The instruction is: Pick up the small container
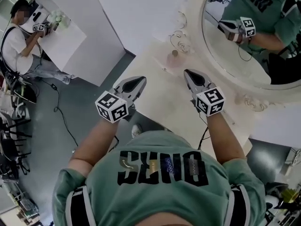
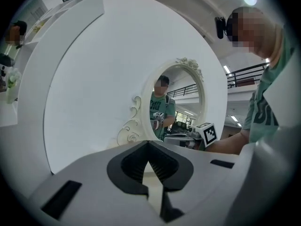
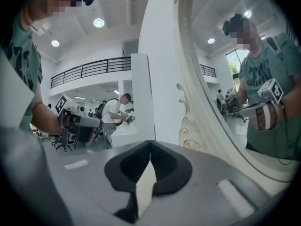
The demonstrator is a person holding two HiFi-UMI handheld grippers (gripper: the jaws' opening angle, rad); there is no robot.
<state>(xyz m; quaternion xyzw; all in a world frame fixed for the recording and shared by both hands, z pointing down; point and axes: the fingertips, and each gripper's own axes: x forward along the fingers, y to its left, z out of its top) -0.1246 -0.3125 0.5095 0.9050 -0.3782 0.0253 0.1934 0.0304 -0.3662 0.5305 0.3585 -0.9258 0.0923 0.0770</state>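
Left gripper (image 1: pixel 142 79) and right gripper (image 1: pixel 187 72), both pressed together empty, face one small container (image 1: pixel 175 53).

In front of you, a cream worktop (image 1: pixel 162 98) meets an oval mirror (image 1: pixel 256 55) in an ornate white frame. Far to your left, a person (image 1: pixel 19 36) sits at a white table (image 1: pixel 63 44); a dark cable (image 1: pixel 59 111) trails across the grey floor (image 1: pixel 44 145).

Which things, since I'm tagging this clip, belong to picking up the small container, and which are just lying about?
Job: small container on the table; left gripper, shut, empty; right gripper, shut, empty.
Lying about: ornate mirror; person at the far desk; floor cable.
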